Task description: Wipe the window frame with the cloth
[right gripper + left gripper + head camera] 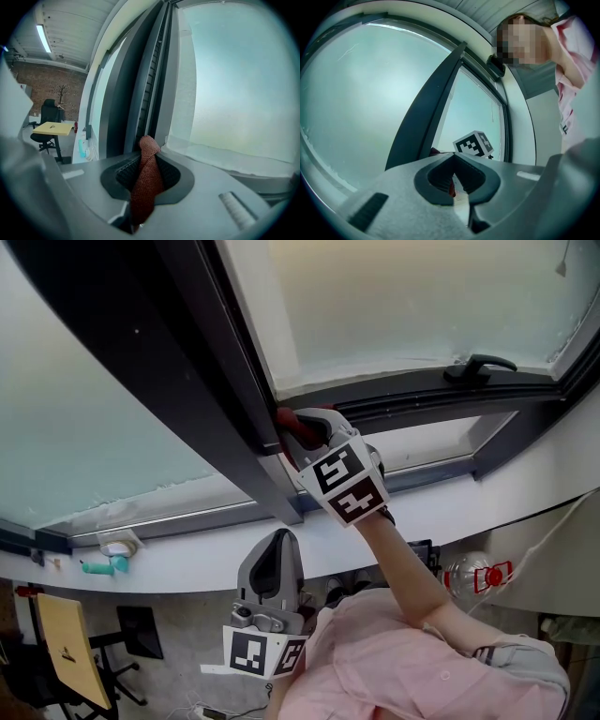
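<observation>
A reddish-brown woven cloth (146,180) is clamped between the jaws of my right gripper (148,146), its folded end sticking out at the tips. In the head view the right gripper (298,432) is raised, and the cloth (292,421) touches the dark upright window frame (220,362). The same frame (150,79) runs up just ahead of the cloth in the right gripper view. My left gripper (279,545) hangs low near the person's chest, jaws shut and empty. The left gripper view shows its tips (453,155) meeting, with the dark frame post (424,117) behind.
A black window handle (478,366) sits on the lower sash at upper right. A white sill (187,559) curves below, with a teal object (103,565) at its left end. Below stand a yellow desk (66,643), an office chair and a plastic bottle (469,573).
</observation>
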Demonstrator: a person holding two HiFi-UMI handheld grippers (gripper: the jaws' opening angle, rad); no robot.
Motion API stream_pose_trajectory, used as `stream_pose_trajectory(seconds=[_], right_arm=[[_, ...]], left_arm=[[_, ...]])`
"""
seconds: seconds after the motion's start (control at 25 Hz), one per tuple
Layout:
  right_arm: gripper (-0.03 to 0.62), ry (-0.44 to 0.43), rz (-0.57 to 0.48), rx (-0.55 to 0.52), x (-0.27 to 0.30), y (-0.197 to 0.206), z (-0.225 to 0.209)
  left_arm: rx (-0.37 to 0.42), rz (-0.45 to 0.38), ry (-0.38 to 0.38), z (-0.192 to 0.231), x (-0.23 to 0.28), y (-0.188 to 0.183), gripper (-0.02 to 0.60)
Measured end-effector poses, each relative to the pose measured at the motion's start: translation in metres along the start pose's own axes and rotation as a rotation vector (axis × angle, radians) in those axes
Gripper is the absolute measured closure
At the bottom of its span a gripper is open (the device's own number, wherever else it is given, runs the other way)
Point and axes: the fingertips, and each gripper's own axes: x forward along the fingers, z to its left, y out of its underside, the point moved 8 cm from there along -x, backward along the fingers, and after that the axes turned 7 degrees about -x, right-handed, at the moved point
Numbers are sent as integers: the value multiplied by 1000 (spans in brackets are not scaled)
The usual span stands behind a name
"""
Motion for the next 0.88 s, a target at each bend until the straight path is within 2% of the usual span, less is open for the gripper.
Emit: stream_pose_trajectory(seconds=[0.68, 0.88], right_arm=[[533, 25, 10, 29, -19, 13, -23], [533, 28, 4, 41, -24, 16, -29]], left_arm=[[8, 23, 54, -14, 18, 6, 581], [29, 45, 125, -25, 29, 12, 581]])
